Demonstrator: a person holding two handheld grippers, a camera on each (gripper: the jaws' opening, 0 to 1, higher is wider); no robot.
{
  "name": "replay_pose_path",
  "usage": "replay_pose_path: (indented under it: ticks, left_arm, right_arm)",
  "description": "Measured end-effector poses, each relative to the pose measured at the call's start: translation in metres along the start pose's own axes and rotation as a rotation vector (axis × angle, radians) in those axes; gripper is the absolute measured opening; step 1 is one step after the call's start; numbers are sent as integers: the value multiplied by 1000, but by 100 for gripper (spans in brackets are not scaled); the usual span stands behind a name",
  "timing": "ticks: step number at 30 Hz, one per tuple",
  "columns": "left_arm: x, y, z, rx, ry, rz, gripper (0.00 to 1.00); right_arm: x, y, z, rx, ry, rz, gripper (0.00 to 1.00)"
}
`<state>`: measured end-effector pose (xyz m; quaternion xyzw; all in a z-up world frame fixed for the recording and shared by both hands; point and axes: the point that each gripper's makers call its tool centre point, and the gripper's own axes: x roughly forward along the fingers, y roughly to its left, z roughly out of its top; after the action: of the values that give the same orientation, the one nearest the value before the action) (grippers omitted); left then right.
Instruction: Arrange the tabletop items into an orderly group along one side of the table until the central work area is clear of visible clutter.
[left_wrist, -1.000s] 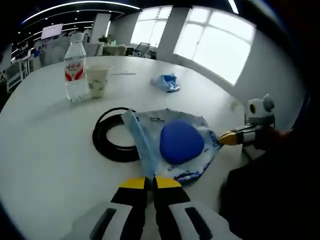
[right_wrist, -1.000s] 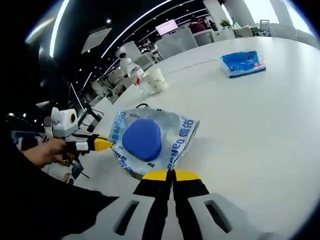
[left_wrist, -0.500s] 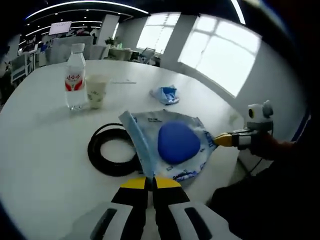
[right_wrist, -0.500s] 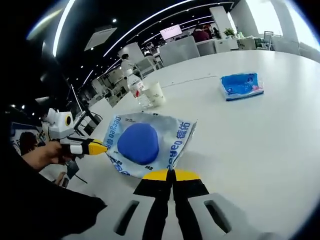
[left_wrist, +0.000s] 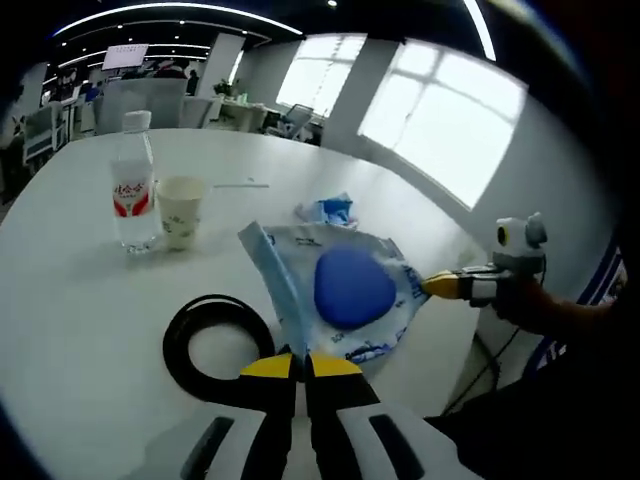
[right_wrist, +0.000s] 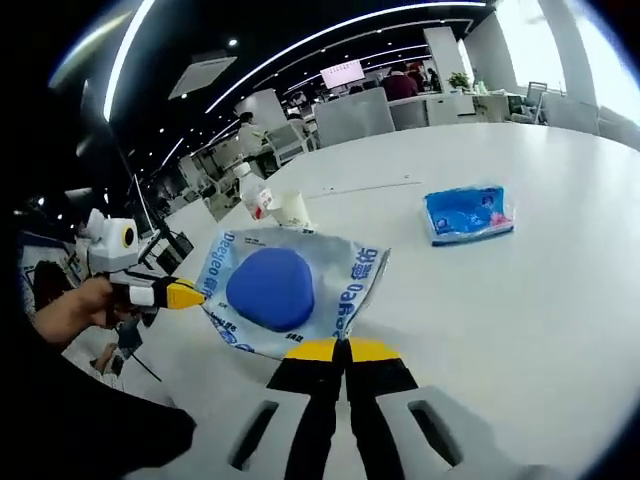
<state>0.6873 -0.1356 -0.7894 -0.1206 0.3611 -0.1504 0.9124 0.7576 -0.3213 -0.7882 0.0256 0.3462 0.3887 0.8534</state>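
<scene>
Bare table (right_wrist: 560, 300) beyond tissue pack (right_wrist: 466, 213); cable coil (left_wrist: 212, 340) left.

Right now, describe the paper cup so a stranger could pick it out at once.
Start at the big white table and look to its far side, beyond the black cable coil. There a clear water bottle with a red label stands upright, and the paper cup stands right beside it. It is the short, open-topped, cream-coloured one; the bottle is taller, capped and see-through.

I'm in an open-plan office: long ceiling light strips (right_wrist: 300, 45), a hanging screen (right_wrist: 342, 73), rows of desks and chairs (right_wrist: 360, 105), large windows (left_wrist: 450, 130), and this white meeting table (right_wrist: 540, 300).
</scene>
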Motion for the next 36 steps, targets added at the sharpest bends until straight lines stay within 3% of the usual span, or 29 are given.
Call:
replay_pose_path:
  ticks: [13, 22, 33, 36]
  left_arm:
    - [23, -1, 31, -21, 10, 2, 1]
    - [46, 14, 52, -21, 17, 8, 1]
    - [70, 37, 68, -33, 47, 31, 1]
    - [82, 43, 74, -43, 48, 38, 1]
  right_arm:
    - [17, -32, 28, -38, 25, -17, 0]
    - [38, -48, 51, -54, 36, -27, 0]
    - [56, -51, 65, -79, 69, -41, 0]
    - [68, -61, 72, -83, 83, -59, 0]
